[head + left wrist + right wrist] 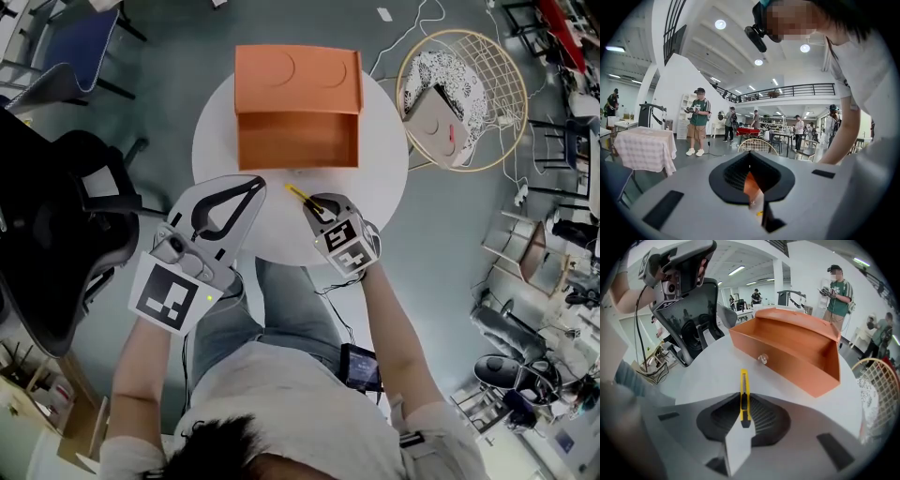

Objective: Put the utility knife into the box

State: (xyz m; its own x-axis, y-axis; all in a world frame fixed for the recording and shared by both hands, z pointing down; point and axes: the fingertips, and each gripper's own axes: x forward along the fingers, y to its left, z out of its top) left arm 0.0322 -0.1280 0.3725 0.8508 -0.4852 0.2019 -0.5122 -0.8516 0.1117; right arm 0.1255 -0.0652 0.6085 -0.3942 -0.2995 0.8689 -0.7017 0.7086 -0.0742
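Right gripper (311, 203) clamps the utility knife (295, 192) beside the box (296, 80); left gripper (253, 185) clenched, empty.

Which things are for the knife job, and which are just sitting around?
For the job: utility knife, orange box, right gripper holding the knife.
Just lying about: black office chair, cushioned wire chair, white cable on the floor.

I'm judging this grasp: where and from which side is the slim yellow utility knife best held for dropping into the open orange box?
Probably by its rear half, jaws on its two long sides, coming from the tail end, as the right gripper has it. The slim yellow utility knife is long and narrow, so its front end sticks out toward the open orange box.
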